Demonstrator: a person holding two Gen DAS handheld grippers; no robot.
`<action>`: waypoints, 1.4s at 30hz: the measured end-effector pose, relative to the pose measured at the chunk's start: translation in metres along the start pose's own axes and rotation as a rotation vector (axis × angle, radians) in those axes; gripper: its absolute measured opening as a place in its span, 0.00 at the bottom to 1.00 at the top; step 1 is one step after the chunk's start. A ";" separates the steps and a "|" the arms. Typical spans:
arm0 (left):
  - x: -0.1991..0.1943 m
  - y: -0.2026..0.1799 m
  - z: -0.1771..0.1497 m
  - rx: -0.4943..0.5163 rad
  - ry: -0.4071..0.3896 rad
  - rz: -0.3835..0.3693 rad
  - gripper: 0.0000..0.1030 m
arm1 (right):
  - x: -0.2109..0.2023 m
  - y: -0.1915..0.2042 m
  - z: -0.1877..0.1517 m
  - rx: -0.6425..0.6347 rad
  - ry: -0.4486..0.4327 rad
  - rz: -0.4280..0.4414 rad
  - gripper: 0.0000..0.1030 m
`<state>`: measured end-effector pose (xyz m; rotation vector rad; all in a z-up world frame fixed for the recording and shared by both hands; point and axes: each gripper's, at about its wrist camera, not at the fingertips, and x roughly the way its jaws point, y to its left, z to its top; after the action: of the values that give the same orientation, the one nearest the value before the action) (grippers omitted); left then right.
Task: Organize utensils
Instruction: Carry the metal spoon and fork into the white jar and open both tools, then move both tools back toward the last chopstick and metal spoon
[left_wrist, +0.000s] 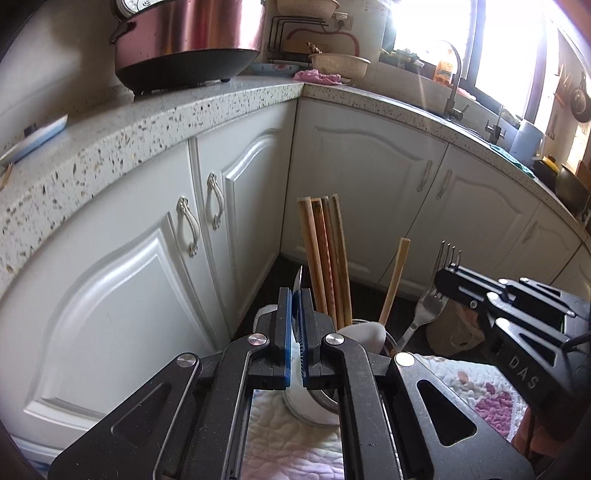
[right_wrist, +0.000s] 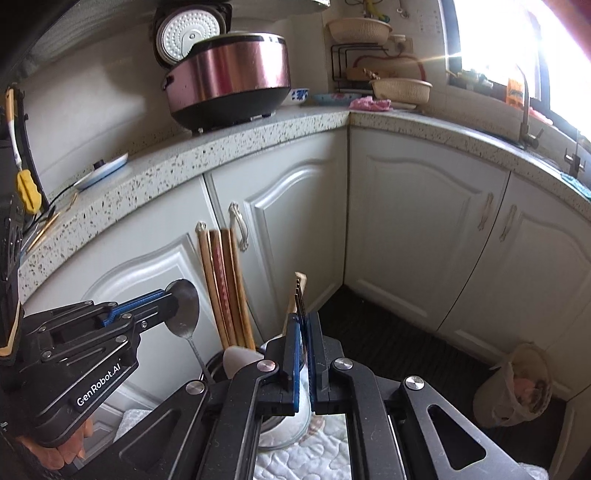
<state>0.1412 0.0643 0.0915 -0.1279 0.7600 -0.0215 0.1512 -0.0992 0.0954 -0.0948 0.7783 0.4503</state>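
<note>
Above the utensil holder (right_wrist: 236, 363), left fingers (left_wrist: 295, 310) clamped on a spoon (right_wrist: 183, 310), right fingers (right_wrist: 303, 325) on a fork (left_wrist: 428, 306).

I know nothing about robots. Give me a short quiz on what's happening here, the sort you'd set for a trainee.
1. True or false: the left gripper is clamped on a knife.
2. The right gripper holds: A) a fork B) a ladle C) a whisk.
3. Which appliance sits on the counter?

Key:
1. False, it holds a spoon.
2. A.
3. A rice cooker.
</note>
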 end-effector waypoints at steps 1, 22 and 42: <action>-0.001 -0.001 -0.001 -0.001 0.000 0.001 0.02 | 0.001 -0.001 -0.001 0.012 0.007 0.010 0.03; -0.033 -0.004 -0.018 -0.051 0.013 -0.022 0.39 | -0.042 -0.031 -0.042 0.198 0.050 0.072 0.29; -0.076 -0.053 -0.062 0.012 0.030 -0.063 0.39 | -0.123 -0.065 -0.126 0.248 0.079 -0.024 0.41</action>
<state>0.0447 0.0105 0.1055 -0.1405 0.7854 -0.0884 0.0191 -0.2324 0.0857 0.1095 0.9037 0.3261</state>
